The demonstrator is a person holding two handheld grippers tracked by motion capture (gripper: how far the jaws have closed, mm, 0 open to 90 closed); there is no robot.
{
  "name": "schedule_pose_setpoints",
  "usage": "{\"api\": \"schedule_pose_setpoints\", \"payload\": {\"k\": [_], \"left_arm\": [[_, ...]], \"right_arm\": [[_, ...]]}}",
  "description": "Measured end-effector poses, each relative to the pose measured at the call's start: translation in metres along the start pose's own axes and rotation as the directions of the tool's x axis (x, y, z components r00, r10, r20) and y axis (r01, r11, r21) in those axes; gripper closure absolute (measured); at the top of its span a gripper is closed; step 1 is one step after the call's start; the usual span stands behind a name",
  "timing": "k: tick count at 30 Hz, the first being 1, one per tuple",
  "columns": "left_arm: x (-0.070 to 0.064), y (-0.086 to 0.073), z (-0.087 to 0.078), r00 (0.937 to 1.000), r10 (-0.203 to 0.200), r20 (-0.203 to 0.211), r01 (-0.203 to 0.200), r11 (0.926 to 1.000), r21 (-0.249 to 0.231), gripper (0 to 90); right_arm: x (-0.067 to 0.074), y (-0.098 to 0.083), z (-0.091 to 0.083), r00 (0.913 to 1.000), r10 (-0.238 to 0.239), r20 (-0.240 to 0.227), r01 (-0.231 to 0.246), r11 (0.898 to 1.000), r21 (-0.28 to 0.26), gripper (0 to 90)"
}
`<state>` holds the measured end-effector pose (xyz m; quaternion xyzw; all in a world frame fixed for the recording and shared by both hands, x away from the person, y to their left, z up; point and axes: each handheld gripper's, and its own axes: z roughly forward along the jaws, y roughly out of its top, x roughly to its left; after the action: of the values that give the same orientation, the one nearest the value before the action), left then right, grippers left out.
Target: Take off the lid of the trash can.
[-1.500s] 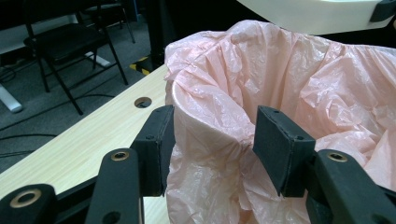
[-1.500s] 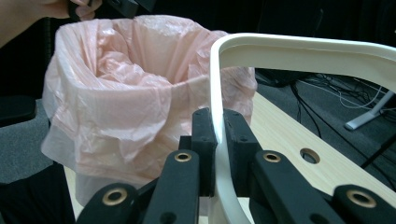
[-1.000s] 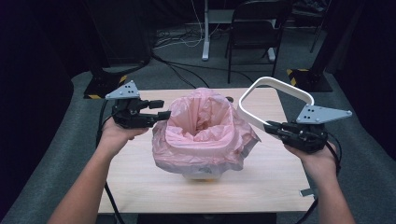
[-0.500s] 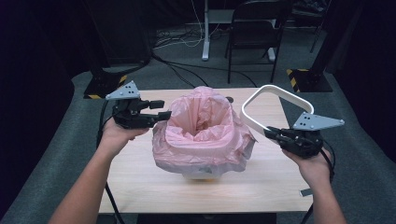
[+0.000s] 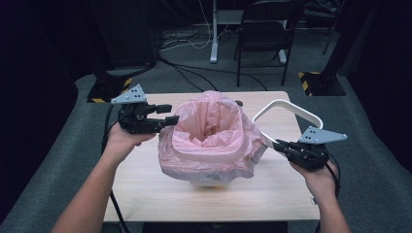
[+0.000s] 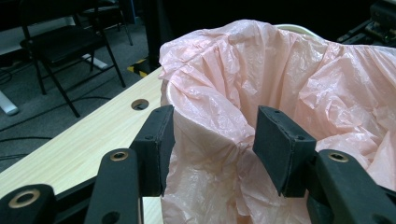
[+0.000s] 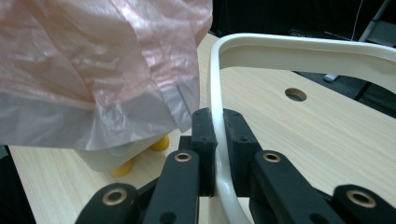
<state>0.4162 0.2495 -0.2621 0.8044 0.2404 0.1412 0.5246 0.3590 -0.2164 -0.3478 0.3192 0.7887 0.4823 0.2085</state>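
A pink plastic bag [image 5: 209,136] lines a white bin on the wooden table [image 5: 145,194], its top folded out over the rim. My left gripper [image 5: 169,114] is at the bag's left edge. In the left gripper view it [image 6: 212,126] stands open, with the bin's rim and a fold of the bag [image 6: 280,70] between the jaws. My right gripper [image 5: 278,144] is to the right of the bag, shut on a white ring frame [image 5: 286,104]. The right gripper view shows the right gripper [image 7: 218,119] clamping the ring's thin edge [image 7: 299,49] beside the hanging bag [image 7: 93,60].
The bin [image 7: 107,156] stands on small yellow feet [image 7: 122,169]. The table has a round cable hole [image 7: 295,94] behind the ring. A black folding chair [image 5: 267,29] and floor cables lie beyond the far edge. Bare tabletop runs along the near side.
My right gripper has come down with the white ring, which now sits lower and closer to the table. The left gripper and the bag have stayed put.
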Motion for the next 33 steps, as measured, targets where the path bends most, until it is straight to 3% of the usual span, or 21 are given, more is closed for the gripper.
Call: {"api": "schedule_pose_setpoints", "payload": {"k": [11,25,33], "left_arm": [[0.000,0.000,-0.002,1.0000,0.005,-0.005,-0.005,1.0000,-0.008,47.3],[0.001,0.000,0.000,1.0000,0.005,-0.007,-0.005,0.9999,-0.014,47.1],[0.001,0.000,-0.001,1.0000,0.005,-0.009,-0.005,0.9999,-0.014,47.1]], "right_arm": [[0.005,-0.022,0.011,0.9999,0.012,0.005,-0.012,1.000,-0.002,83.9],[0.012,-0.049,0.027,0.9998,-0.004,-0.021,0.004,0.999,0.038,83.7],[0.011,-0.061,0.032,0.9996,0.012,-0.027,-0.010,0.998,0.055,83.7]]}}
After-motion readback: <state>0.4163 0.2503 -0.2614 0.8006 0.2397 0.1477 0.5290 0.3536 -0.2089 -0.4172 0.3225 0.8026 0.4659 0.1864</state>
